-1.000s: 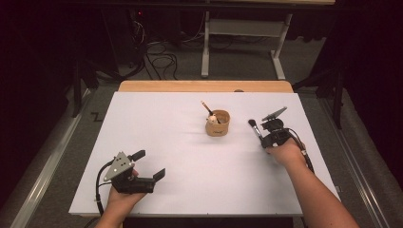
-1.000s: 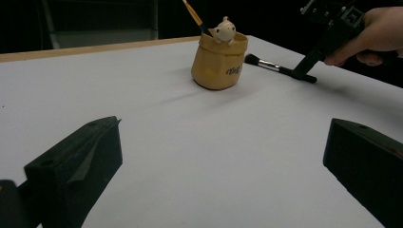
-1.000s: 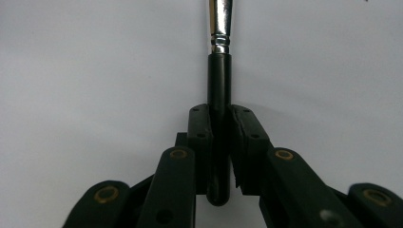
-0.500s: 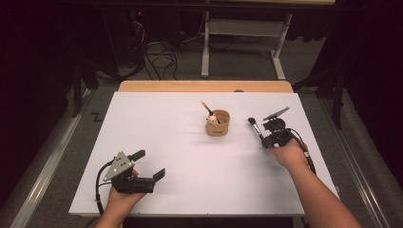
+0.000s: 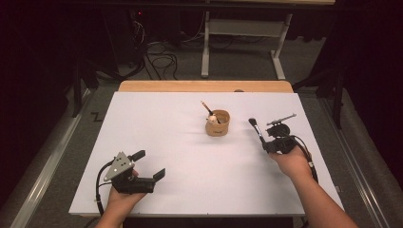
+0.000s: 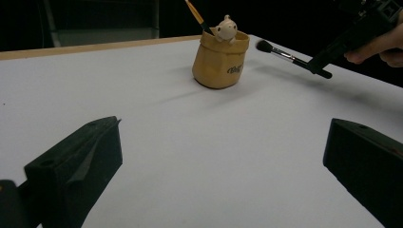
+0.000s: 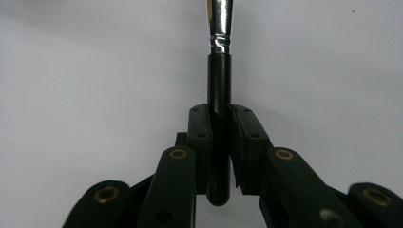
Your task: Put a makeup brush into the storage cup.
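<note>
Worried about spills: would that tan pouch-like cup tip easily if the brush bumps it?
Probably somewhat: the cup looks small and light, with a paintbrush leaning out. Its wide base may help. The brush is clamped in the right gripper.

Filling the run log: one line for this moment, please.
right gripper: shut on makeup brush, off the table, bristles toward cup | left gripper: open, empty | cup: upright, holds another brush

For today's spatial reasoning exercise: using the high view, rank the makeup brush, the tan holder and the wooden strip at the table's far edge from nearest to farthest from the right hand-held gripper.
1. Makeup brush: clamped in the right hand-held gripper, its head up and to the left.
2. Tan holder: to the left, near the table's middle.
3. Wooden strip: along the far edge.
</note>
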Demonstrator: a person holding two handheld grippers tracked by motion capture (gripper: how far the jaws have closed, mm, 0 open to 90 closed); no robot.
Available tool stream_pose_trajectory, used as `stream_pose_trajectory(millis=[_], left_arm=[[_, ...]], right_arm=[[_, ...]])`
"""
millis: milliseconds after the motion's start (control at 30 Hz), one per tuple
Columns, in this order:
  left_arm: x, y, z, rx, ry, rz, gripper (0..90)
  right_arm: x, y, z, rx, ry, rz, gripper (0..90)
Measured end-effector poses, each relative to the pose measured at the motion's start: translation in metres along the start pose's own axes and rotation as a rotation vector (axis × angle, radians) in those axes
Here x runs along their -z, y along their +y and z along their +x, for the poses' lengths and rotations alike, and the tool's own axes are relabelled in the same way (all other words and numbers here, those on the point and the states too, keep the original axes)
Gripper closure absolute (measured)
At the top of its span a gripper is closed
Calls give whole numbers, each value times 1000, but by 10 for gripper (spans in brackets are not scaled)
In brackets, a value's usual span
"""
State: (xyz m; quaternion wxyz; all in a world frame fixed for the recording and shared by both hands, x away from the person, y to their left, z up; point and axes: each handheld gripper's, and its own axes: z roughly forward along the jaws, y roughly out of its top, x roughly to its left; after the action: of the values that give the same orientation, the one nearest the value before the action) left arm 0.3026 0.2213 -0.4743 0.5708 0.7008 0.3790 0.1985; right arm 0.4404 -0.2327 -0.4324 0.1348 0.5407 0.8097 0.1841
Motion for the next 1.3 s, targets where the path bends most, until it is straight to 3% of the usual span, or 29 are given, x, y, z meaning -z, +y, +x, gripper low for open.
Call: stream_pose_trajectory(millis=[167, 333, 500, 600, 700, 867, 1133, 1300], left_arm=[[-1, 0, 0, -3, -1, 6, 3], [-1, -3, 2, 19, -1, 4, 3], [5, -5, 6, 11, 12, 8, 2], [7, -4, 8, 34, 18, -13, 3], [5, -5, 7, 29, 15, -2, 2], [3, -4, 5, 21, 7, -1, 3], [1, -2, 2, 8, 4, 4, 2], [-1, -3, 1, 3, 7, 16, 2]], right_arm=[[2, -8, 1, 0, 9, -35, 806], [3, -15, 0, -13, 26, -56, 806], [4, -13, 1, -7, 25, -67, 806], [6, -11, 1, -2, 28, -85, 806], [8, -12, 1, 2, 20, -107, 806], [11, -18, 2, 6, 12, -170, 806], [8, -37, 1, 9, 45, -244, 805], [5, -50, 0, -11, 76, -321, 806]])
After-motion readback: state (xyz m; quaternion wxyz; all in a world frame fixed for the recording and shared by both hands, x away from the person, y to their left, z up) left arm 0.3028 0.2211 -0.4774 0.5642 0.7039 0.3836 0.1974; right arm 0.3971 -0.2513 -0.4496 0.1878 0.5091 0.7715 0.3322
